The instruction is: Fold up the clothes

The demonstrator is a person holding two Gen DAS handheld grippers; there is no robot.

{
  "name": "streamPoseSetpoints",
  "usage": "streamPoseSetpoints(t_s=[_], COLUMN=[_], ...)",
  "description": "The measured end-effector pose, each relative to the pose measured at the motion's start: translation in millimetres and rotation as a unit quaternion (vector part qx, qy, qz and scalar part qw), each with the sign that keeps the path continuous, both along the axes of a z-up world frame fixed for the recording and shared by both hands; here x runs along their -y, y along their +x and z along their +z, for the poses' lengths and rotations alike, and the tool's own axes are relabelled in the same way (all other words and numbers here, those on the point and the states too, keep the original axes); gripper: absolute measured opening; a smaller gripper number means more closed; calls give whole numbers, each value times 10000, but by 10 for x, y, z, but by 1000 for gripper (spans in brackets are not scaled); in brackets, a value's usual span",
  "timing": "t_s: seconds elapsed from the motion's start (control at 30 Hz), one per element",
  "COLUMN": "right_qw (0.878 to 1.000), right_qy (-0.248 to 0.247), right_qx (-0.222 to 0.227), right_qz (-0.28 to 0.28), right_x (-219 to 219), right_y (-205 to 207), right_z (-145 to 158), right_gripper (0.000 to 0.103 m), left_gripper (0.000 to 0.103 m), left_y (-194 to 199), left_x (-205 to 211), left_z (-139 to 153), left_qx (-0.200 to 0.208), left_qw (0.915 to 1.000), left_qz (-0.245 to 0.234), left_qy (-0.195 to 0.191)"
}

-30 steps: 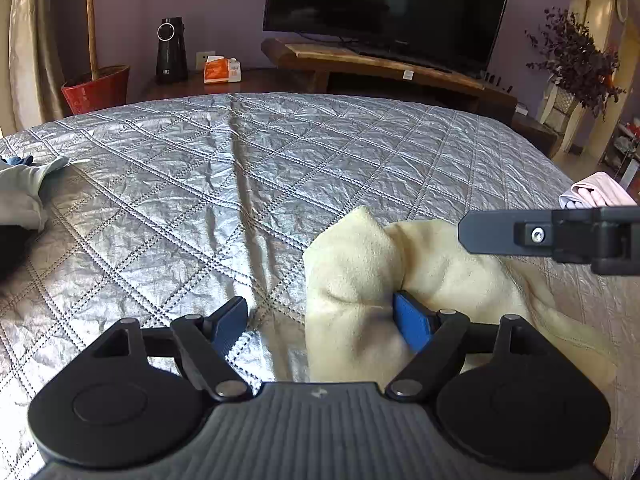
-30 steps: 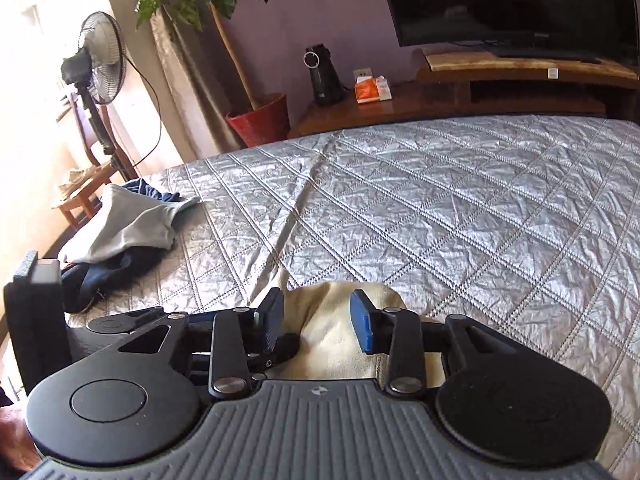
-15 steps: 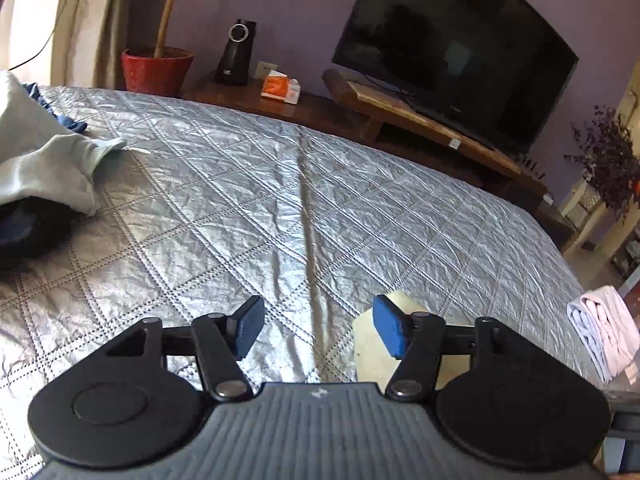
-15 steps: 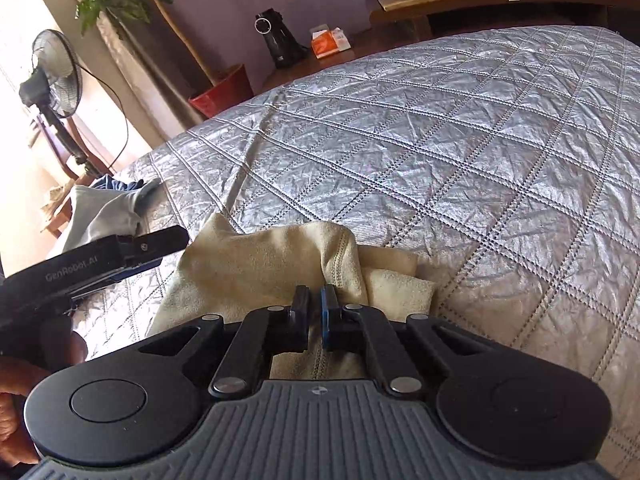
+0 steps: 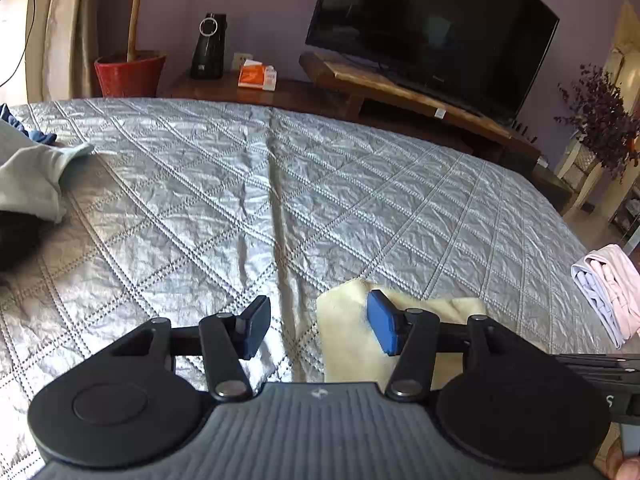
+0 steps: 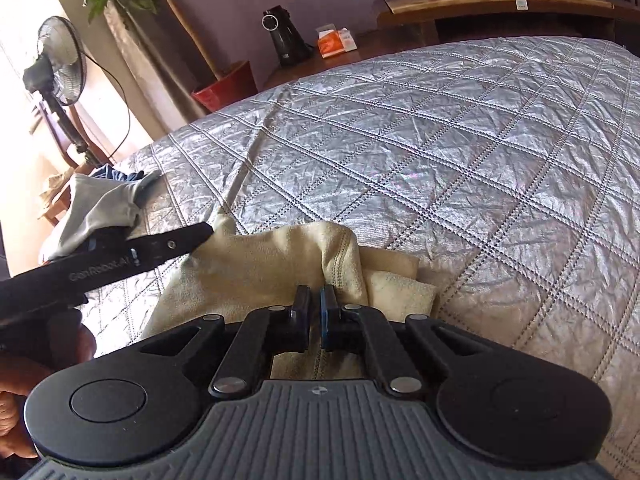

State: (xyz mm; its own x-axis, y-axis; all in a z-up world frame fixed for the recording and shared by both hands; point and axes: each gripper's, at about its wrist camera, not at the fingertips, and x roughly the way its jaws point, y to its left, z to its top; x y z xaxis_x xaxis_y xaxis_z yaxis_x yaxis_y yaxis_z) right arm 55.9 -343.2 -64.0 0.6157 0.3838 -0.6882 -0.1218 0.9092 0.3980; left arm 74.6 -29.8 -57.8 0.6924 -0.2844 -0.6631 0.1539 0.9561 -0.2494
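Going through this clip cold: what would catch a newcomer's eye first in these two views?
Most likely the cream garment bunched at the near edge of the silver quilted bedspread, with the right gripper shut on a fold of it. Next, the left gripper just left of it, its blue-padded fingers apart with one cloth corner between them but not pinched. Behind, a dark television fills the far wall.
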Motion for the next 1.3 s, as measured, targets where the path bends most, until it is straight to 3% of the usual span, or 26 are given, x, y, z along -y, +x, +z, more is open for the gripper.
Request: streamPoseSetpoints(t_s=[0.07,0.13,0.17,0.2,0.3,0.4,0.53,0.77,0.9,1.07,1.23,1.3], right_qw=[10000,10000,10000,10000,10000,10000,10000,9999,9999,9999,9996,9981], right_qy=[30,37,39,44,61,76,91,108,152,161,270,570], right_qx=[-6,-5,-4,-3,-4,-9,-15,-18,-30,-40,-71,-158], right_qz=[-1,-2,-3,-2,4,12,9,10,-5,-11,-43,-167], right_x=[13,16,17,20,27,31,40,39,50,52,84,160], right_y=[0,1,2,2,4,8,8,6,2,2,10,12], right_z=[-4,-4,-5,-6,-8,-10,-10,-10,-16,-18,-22,-22], right_gripper=[4,4,4,4,4,4,4,4,4,4,4,5], left_gripper=[64,54,16,7,4,3,2,1,1,4,6,6], left_y=[46,82,100,125,131,77,-53,-113,-231,-408,-440,-444], left_x=[-31,-92,-126,-198,-476,-506,-211,74,-16,143,356,350], left_z=[-21,-23,-24,-40,-58,-19,70,-55,148,358,173,125], left_qx=[-96,-253,-335,-438,-624,-662,-379,-200,285,770,451,367], left_qw=[9999,9992,9986,9977,9928,9928,9973,9983,9990,9944,9921,9924], left_qz=[99,296,409,496,757,365,-262,-294,-34,-682,-987,-978], left_qy=[-92,-60,-22,-162,-689,-932,-577,460,347,253,626,643])
